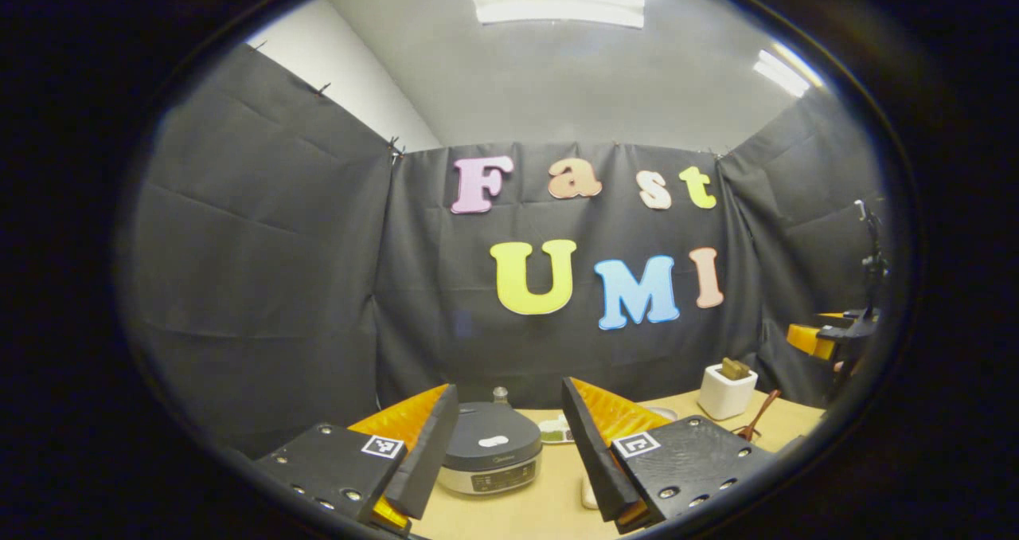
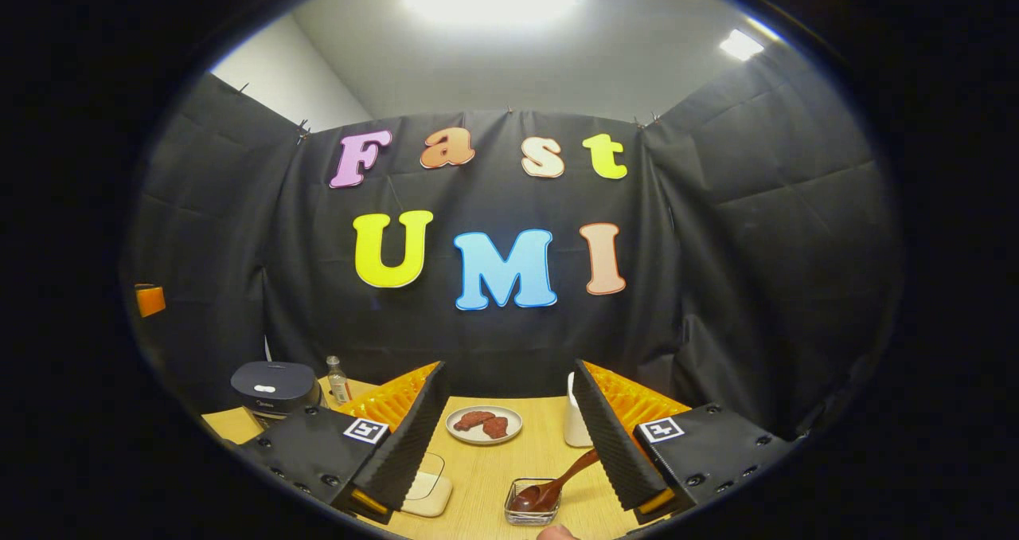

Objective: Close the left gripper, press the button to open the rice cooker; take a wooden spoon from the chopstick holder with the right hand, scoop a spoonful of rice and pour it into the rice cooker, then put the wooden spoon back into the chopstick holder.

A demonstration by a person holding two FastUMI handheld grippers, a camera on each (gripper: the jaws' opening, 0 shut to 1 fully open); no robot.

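With the left hand-held gripper point(image 1: 509, 452) wide open before the shut rice cooker point(image 1: 489, 448), its fingers may straddle the button and fail to press it, while the right hand-held gripper point(image 2: 509, 444) is wide open too.

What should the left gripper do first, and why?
Probably close its fingers. The left gripper is open, with its fingers spread to either side of the rice cooker, whose lid looks shut. The task says to close the gripper first and then press the button, so shutting the fingers seems the sensible first move.
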